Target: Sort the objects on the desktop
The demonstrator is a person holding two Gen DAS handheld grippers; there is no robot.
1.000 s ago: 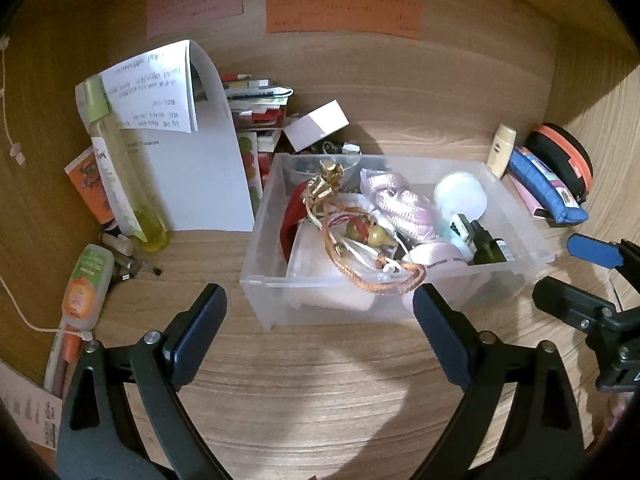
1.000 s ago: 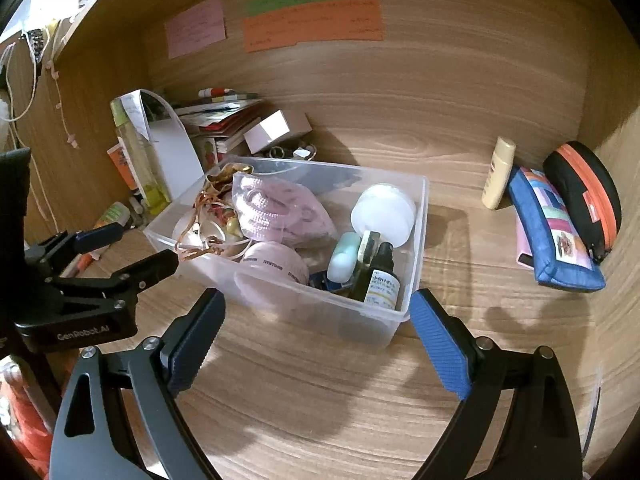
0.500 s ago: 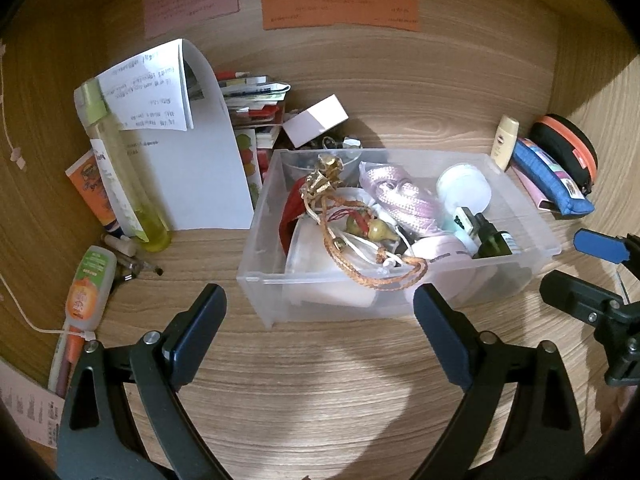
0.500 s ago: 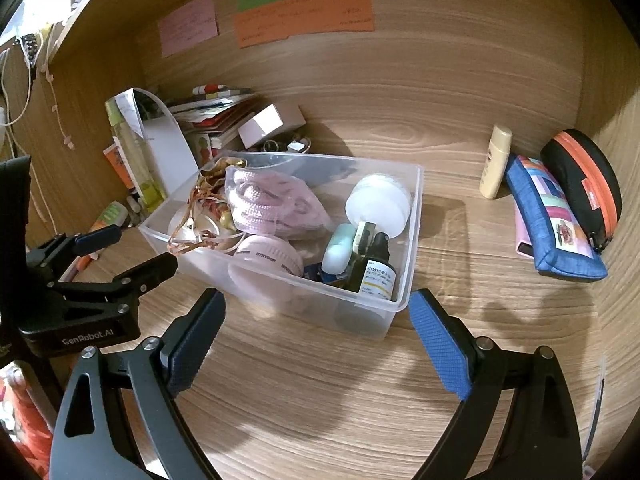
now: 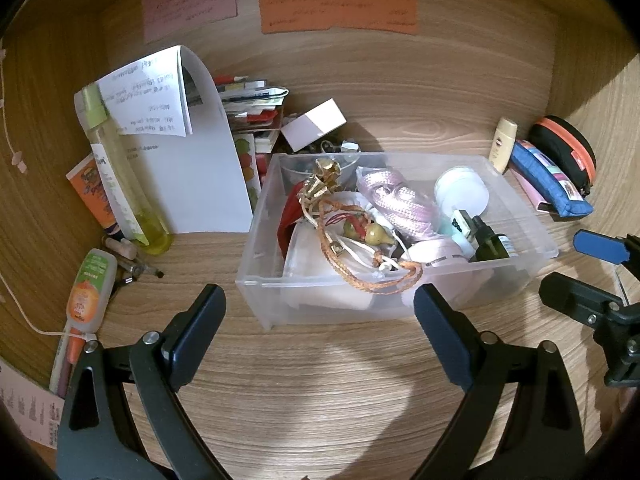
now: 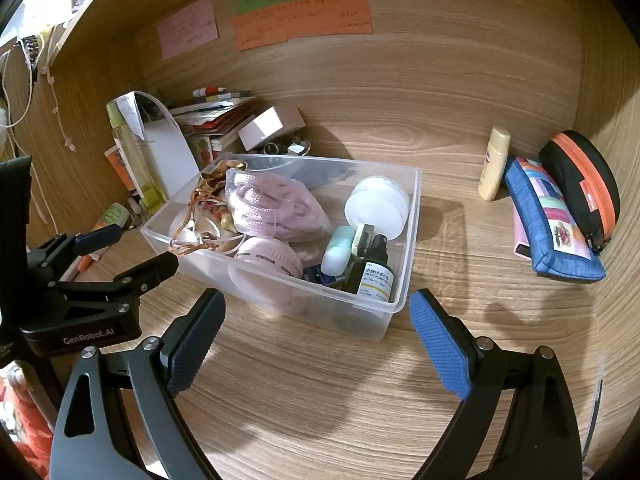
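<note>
both grippers hang wide open and empty over the wooden desk (image 5: 320, 400). left gripper (image 5: 320, 320) faces the clear plastic bin (image 5: 312, 312), which is crammed with a pink woven cord (image 6: 272, 204), a white round jar (image 6: 378, 204) and a dark dropper bottle (image 6: 374, 272). right gripper (image 6: 316, 324) sits just before the bin's near corner.
</note>
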